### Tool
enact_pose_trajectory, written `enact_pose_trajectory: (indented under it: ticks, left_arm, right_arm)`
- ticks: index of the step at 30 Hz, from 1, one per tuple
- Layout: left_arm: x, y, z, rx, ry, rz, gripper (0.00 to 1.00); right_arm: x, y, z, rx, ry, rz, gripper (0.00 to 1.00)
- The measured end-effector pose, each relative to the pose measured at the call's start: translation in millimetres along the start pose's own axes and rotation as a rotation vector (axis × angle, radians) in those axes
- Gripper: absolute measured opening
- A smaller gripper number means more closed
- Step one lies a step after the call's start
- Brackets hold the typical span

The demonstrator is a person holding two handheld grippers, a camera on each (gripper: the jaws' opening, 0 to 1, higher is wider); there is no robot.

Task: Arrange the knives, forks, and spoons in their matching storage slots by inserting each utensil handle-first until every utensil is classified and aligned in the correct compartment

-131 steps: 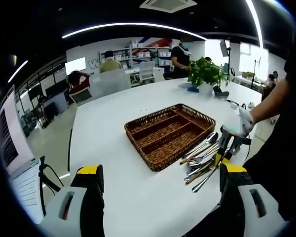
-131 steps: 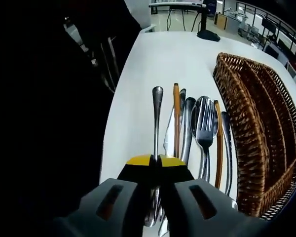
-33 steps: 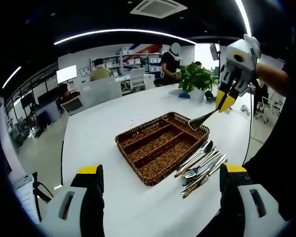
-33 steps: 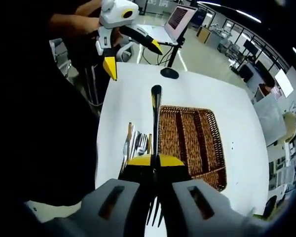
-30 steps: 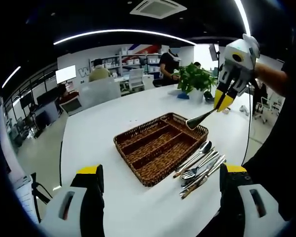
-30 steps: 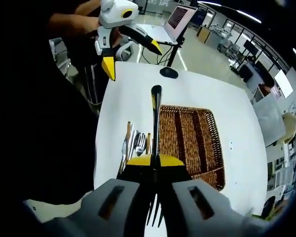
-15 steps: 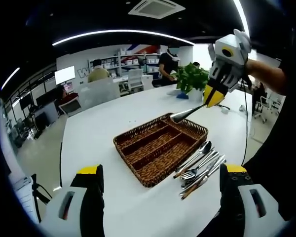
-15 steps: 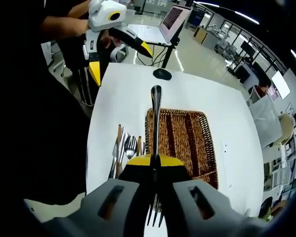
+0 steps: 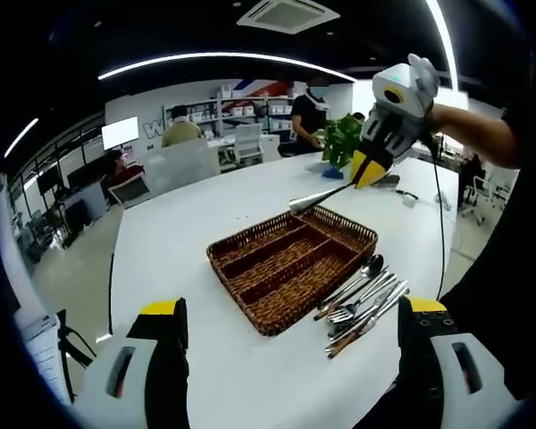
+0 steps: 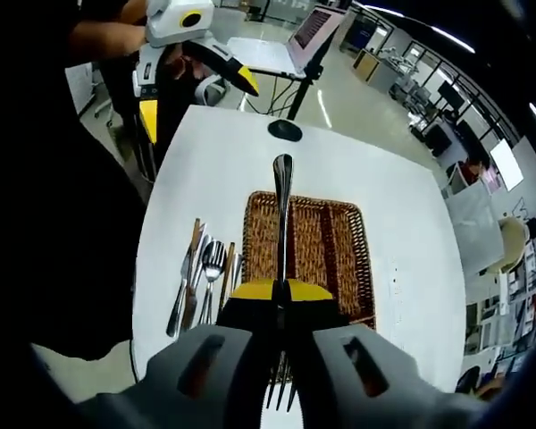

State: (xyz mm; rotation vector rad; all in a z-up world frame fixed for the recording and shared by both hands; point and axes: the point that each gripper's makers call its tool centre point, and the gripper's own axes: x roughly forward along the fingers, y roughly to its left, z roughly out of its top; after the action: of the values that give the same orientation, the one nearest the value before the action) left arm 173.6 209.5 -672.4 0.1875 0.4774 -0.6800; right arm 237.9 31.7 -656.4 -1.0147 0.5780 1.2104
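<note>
**Fork held in the air over the basket, left gripper idle**

Above the brown wicker cutlery basket (image 9: 291, 265), the right gripper (image 9: 368, 169) holds 1 silver metal fork (image 9: 320, 197) clear of the table. Jaws are clamped tight on the fork near its tine end; in the right gripper view the tines (image 10: 279, 391) stick out below the yellow-tipped fingers (image 10: 255, 290) and the handle (image 10: 281, 214) runs straight forward, its rounded end lined up over the basket's far rim. In the left gripper view the handle end sits over the basket's far corner, not touching it.

Basket has 3 long slots plus 1 cross slot at one end; all look empty from both views. It sits near the middle of the round white table (image 9: 196, 232).

Loose pile of silver spoons, forks and wood-handled knives (image 9: 362, 299) lies on the table just beside the basket's long side, toward the person's edge, roughly parallel to the slots. Exact count: cannot tell.

Left gripper (image 9: 286, 357): jaws spread wide, holding nothing, off the table edge nearest the person. In the right gripper view it shows with a hand around it (image 10: 161, 40).

A small dark round base (image 10: 284, 130) stands on the table beyond the basket.
</note>
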Motion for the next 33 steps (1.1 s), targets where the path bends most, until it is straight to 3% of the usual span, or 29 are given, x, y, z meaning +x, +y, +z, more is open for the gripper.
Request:
enact_pose_trajectory:
  ticks: [16, 33]
  left_arm:
    - [-2.1, 14.8, -5.2, -0.002, -0.007, 0.005, 1.00]
    - [3.3, 14.8, 1.4, -0.006, -0.017, 0.010, 1.00]
  right_arm:
    - [1.3, -29.5, 3.9, -0.023, -0.024, -0.029, 0.00]
    - [5.1, -81.4, 9.3, -0.068, -0.013, -0.066, 0.00]
